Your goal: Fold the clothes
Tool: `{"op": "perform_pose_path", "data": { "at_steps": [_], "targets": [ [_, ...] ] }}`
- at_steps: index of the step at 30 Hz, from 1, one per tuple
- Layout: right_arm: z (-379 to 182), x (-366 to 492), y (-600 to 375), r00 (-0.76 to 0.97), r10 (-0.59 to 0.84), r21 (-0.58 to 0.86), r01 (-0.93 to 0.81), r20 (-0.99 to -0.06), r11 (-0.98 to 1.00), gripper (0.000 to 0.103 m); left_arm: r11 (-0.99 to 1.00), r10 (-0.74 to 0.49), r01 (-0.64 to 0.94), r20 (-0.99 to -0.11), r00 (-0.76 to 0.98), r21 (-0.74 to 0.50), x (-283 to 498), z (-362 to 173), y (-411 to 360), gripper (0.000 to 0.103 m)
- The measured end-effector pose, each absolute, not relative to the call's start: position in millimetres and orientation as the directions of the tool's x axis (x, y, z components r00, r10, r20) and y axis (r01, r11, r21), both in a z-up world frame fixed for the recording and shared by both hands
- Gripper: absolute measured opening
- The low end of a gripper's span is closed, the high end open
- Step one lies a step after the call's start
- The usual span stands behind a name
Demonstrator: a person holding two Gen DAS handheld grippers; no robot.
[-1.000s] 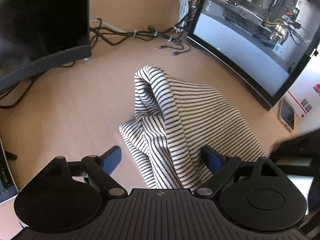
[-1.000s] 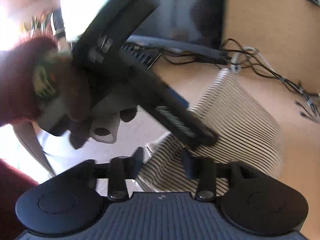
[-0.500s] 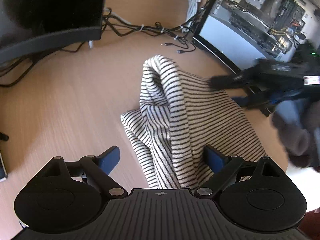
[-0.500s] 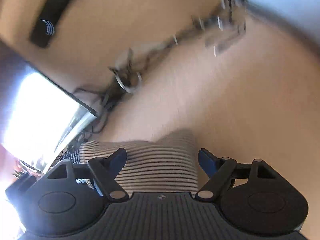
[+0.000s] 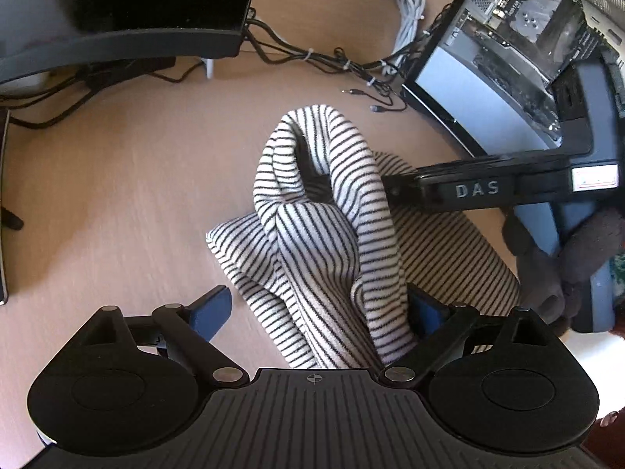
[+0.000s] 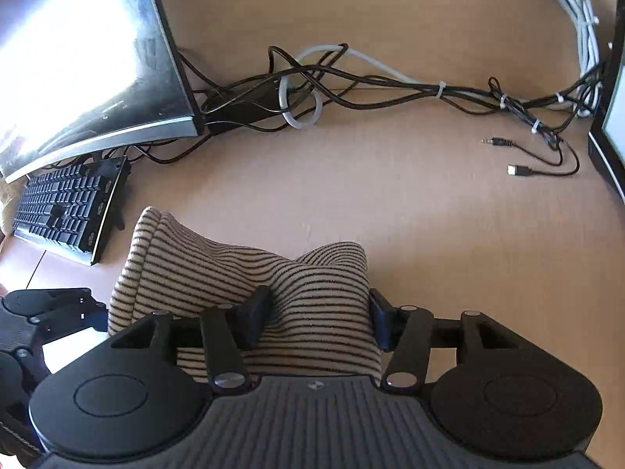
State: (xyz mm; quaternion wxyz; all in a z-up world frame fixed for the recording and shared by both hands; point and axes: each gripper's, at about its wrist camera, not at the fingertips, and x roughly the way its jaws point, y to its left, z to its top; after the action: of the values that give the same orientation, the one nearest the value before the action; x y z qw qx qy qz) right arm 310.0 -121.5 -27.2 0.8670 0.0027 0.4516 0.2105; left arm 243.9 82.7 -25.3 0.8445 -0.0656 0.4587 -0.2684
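Knit fabric is what I'm dealing with: a black-and-white striped sweater lies bunched on the wooden table, between the dark monitor at far left and the lit screen at far right. It looks soft, thick and limp, so I judge it light, forgiving to squeeze, and prone to sag and slide over itself instead of holding a crease. One ridge of it rises in a hump toward the cables.

My left gripper stands wide open, with the near end of the sweater between its blue fingers; I see no pinch. My right gripper reaches in from the right and is partly closed around a raised fold, its black pads pressing into the knit on either side.

For a clean fold I would take a hem or a doubled edge, since a single loose layer would stretch and droop. Whether this bundle is half-folded or only gathered, I cannot tell.
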Motion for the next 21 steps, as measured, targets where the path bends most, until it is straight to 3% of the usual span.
{"op": "perform_pose_path", "data": {
  "at_steps": [5, 9, 17, 21],
  "targets": [
    [-11, 288, -135, 0.554, 0.356, 0.160, -0.370, -0.753, 0.915, 0.080, 0.850, -0.505, 0.404, -0.744, 0.438, -0.339, 245, -21, 84, 0.098],
    [-3, 287, -129, 0.568, 0.379, 0.177, -0.378, -0.731, 0.909, 0.085, 0.849, -0.509, 0.392, -0.744, 0.432, -0.354, 246, -25, 81, 0.099],
    [6, 298, -101, 0.569, 0.399, 0.160, -0.423, -0.719, 0.892, 0.085, 0.852, -0.514, 0.370, -0.730, 0.452, -0.371, 236, -27, 89, 0.099],
    [-16, 306, -61, 0.513, 0.314, 0.028, -0.491, -0.799, 0.871, 0.085, 0.857, -0.509, 0.349, -0.725, 0.464, -0.378, 232, -28, 95, 0.099]
  ]
}}
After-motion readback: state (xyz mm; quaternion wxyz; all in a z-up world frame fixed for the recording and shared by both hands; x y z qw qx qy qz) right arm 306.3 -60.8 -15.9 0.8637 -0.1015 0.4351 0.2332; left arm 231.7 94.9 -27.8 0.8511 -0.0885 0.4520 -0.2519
